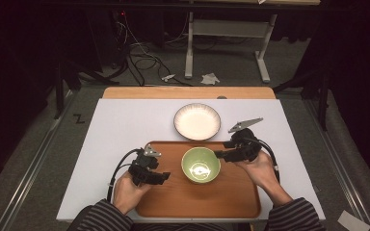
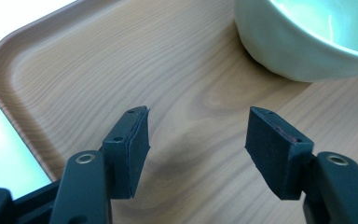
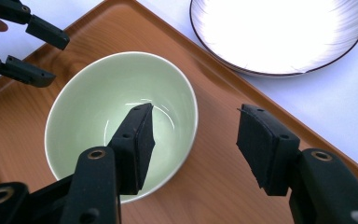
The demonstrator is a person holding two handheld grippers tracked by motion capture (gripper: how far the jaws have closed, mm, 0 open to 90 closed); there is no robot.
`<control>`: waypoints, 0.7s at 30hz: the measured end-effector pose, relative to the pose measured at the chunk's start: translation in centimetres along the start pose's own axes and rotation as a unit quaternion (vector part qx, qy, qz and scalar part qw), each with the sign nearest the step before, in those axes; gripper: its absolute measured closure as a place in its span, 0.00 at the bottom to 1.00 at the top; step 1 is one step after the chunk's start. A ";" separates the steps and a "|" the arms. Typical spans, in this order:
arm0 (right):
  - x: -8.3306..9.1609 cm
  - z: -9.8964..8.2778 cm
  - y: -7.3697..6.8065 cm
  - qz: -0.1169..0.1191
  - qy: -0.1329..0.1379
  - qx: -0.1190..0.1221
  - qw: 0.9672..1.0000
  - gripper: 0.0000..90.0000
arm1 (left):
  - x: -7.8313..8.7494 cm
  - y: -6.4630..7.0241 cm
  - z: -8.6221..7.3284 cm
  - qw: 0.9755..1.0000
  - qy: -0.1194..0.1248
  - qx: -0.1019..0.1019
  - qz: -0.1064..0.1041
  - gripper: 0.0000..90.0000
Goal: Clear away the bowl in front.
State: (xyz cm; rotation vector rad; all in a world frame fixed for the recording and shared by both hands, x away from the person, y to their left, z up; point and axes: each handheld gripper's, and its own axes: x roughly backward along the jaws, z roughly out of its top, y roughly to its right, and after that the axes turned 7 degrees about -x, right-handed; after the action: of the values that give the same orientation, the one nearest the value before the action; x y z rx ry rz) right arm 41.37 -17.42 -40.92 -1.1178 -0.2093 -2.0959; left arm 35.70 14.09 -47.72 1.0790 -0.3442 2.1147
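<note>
My right gripper (image 3: 193, 128) hangs over the right rim of the pale green bowl (image 3: 98, 93), its jaws spread apart with one black pad above the bowl's hollow and the other outside the rim, over the wood; I cannot tell whether the inner pad touches the glaze, and nothing is pinched between them. From the high view, that same right gripper (image 1: 221, 155) sits just beside the green bowl (image 1: 201, 165), which stands empty on the far middle part of the brown wooden tray (image 1: 231, 202). My left gripper (image 2: 198, 133) also stands open, its two pads parted over bare wood grain near the tray's rounded corner, with the bowl's outer wall (image 2: 279, 51) close ahead and to one side, not touched. In the high view my left gripper (image 1: 161, 177) lies low over the tray's left part, near the bowl but apart from it. Beyond the tray's far edge, on the white table top (image 1: 120, 125), rests a white plate with a dark rim (image 1: 197, 121), apart from both tools.
</note>
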 end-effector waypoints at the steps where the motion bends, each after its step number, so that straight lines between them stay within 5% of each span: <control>1: 0.0 0.0 0.0 0.000 0.000 0.000 1.000 0.53 | 0.0 0.0 0.0 1.000 0.000 0.000 0.000 0.43; 21: 1.6 -1.1 0.1 -0.005 0.013 0.002 1.000 0.52 | 0.2 -0.2 0.0 1.000 0.002 0.003 0.001 0.43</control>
State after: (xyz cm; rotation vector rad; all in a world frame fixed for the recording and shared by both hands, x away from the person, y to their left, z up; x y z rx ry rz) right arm 40.18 -18.85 -40.31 -1.0892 -0.2067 -2.1156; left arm 35.73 14.29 -47.64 1.0782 -0.3380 2.1207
